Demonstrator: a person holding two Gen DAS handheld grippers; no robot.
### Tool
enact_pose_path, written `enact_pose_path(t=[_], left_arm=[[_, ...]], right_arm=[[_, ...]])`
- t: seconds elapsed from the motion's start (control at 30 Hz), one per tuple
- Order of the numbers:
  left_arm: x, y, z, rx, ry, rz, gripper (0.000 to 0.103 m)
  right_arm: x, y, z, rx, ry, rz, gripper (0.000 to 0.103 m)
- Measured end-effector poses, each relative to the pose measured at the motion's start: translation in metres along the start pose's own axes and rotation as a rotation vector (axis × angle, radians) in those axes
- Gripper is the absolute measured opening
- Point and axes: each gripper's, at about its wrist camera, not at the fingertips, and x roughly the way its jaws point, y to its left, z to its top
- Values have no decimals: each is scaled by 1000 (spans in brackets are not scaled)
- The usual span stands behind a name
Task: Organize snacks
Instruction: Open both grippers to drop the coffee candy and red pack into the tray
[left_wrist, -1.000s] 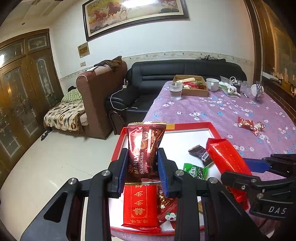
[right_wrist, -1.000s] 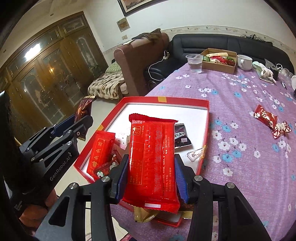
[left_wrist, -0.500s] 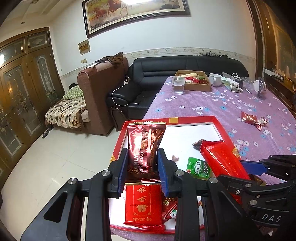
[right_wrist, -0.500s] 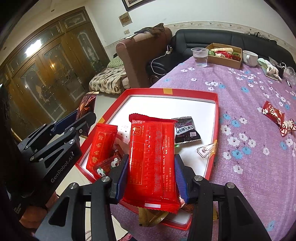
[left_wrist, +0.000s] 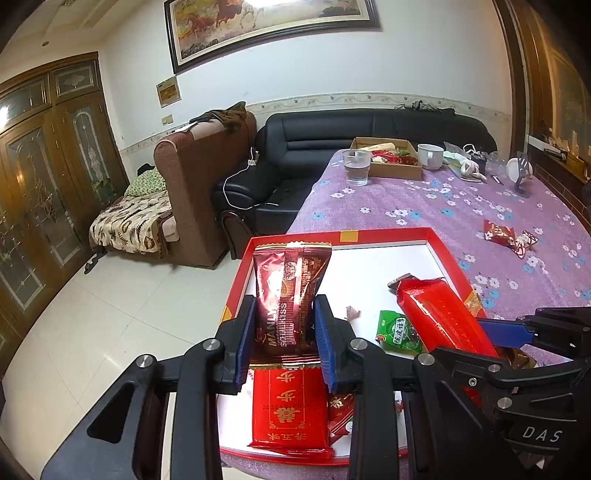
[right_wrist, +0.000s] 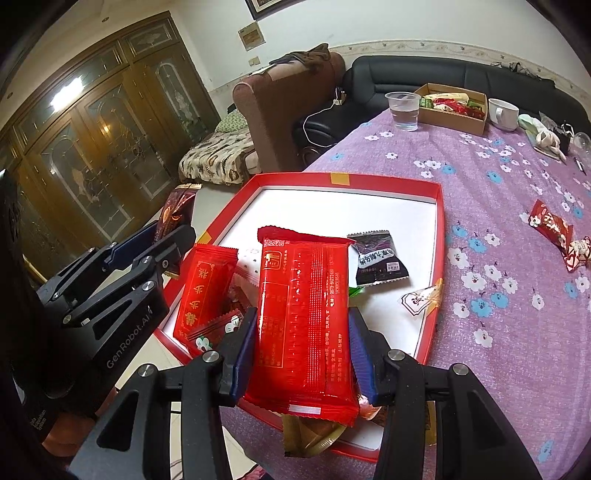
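My left gripper is shut on a dark red-brown snack packet, held upright above the near left part of a red tray with a white floor. My right gripper is shut on a large red snack packet above the tray's near edge; that packet also shows in the left wrist view. In the tray lie a red packet with gold lettering, a green packet, a black packet and a small clear candy.
The tray sits on a purple flowered tablecloth. Two red wrapped candies lie on the cloth to the right. At the far end stand a plastic cup, a cardboard box of snacks and a white mug. Sofas stand beyond.
Both grippers have drawn back and risen a little from the tray, each keeping its packet. More of the tray and table shows in both views.
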Motion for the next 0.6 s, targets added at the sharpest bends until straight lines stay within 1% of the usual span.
enact_pose_path(t=[0.6], left_arm=[[3, 0, -3, 2, 13, -3, 28]], right_arm=[[1, 4, 1, -1, 2, 0, 47]])
